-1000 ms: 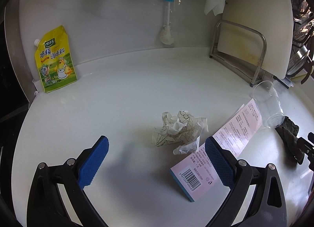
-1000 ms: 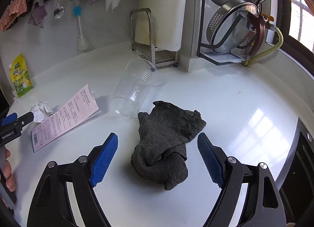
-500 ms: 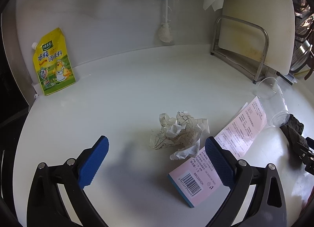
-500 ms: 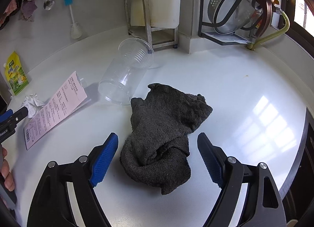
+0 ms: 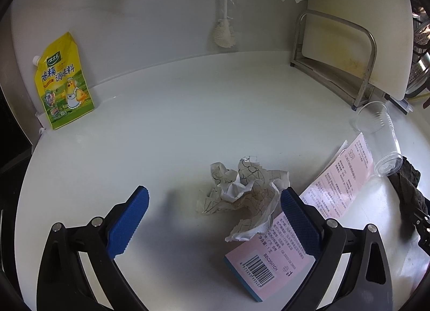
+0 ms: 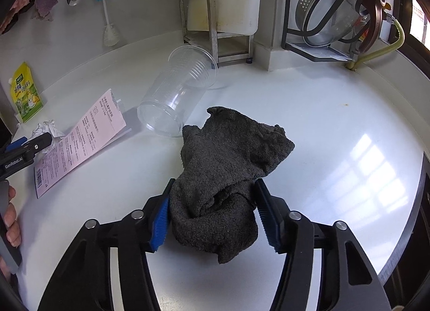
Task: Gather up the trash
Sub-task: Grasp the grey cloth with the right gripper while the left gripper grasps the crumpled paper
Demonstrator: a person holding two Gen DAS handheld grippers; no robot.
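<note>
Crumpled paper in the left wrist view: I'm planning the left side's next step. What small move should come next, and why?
Probably ease the left hand-held gripper a little right and forward, then close. Its jaws stand open, and the crumpled paper lies off-centre, against the right finger, partly on the pink leaflet.

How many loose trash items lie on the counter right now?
3. Crumpled paper between the left tool's open fingers; pink printed slip beside it; clear plastic cup on its side, touching the gray cloth.

Dark grey cloth (image 6: 228, 166), pink leaflet (image 5: 317, 203) — blue-padded tongs (image 6: 215, 219), yellow pouch (image 5: 63, 82).
</note>
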